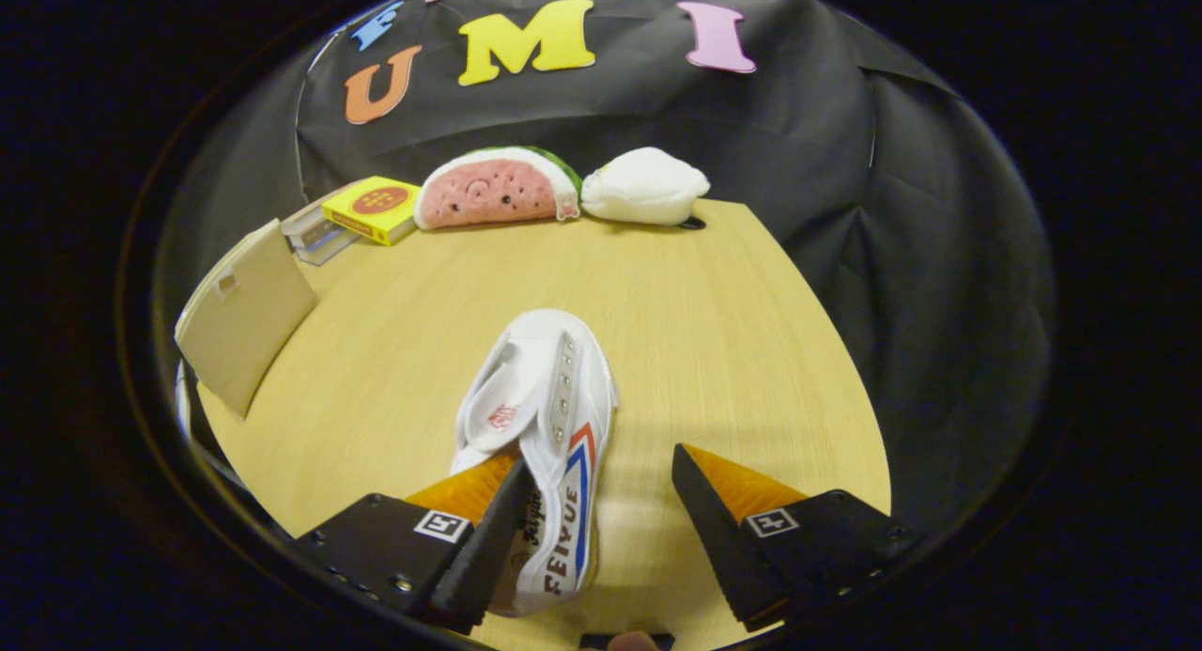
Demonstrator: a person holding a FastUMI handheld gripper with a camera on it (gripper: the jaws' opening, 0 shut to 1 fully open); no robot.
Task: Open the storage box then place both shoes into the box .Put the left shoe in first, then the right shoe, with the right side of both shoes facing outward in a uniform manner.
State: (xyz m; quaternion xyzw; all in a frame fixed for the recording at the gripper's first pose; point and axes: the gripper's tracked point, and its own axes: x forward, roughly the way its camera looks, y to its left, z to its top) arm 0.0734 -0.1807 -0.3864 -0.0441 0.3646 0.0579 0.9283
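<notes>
Shoe (549,435) lengthwise between open tool (596,472) fingers, toe pointing away.

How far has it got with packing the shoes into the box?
The box's beige lid stands raised, so opening looks done. In hand: the tool is open around one white shoe, its left finger against the shoe, the right finger apart. Left: gripping it and placing it inside. I cannot tell whether the other shoe is already packed.

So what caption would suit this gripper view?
Open gripper straddling the side wall of a white shoe on the wooden table.
</notes>
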